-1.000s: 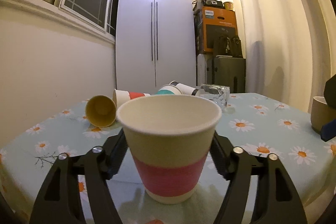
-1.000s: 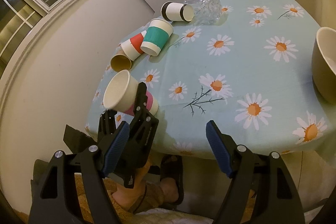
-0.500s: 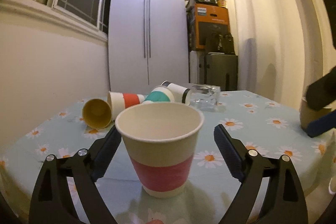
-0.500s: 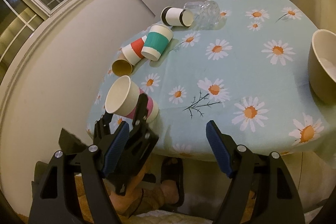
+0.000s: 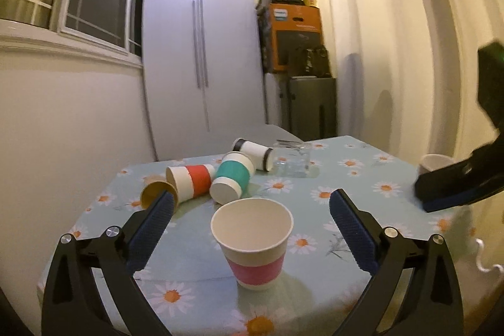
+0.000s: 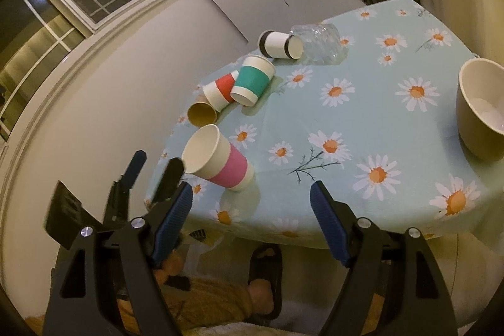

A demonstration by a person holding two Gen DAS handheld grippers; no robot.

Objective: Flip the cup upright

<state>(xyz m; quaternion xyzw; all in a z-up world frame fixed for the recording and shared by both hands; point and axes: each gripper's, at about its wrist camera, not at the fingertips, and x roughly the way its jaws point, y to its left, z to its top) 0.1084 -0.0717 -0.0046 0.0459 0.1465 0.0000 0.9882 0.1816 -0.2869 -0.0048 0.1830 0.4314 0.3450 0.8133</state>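
**Pink cup standing up, both claws wide open**

Biggest thing first: the table (image 5: 362, 178) with the light blue daisy cloth fills most of both views; it sits against a pale wall under a window, with a tall white wardrobe (image 5: 201, 52) behind it and an orange box (image 5: 294, 33) stacked on a dark case in the corner.

Over on the right side of the table there's a big olive bowl (image 6: 478, 118), white inside, well apart from all the cups.

The left gripper (image 5: 250, 210) is released, blue pads spread wide, sitting low at the near edge of the table; nothing between the pads is being touched. The right gripper (image 6: 252, 203) is also let go and wide open, hanging off the near edge of the table above the person's sandalled feet; it's holding nothing.

The task's thing, the pink-banded cup (image 5: 252, 244), stands upright, mouth up, near the front edge of the table; it's right in front of the left claw's gap but clear of both pads.

Behind it is a little pile lying on their sides: teal-banded cup (image 5: 234, 177) resting against a red-banded cup (image 5: 190, 181), a plain tan cup (image 5: 156, 194) just beside that, then a black-banded cup (image 5: 253, 151) touching a clear glass (image 5: 293, 161) further back.
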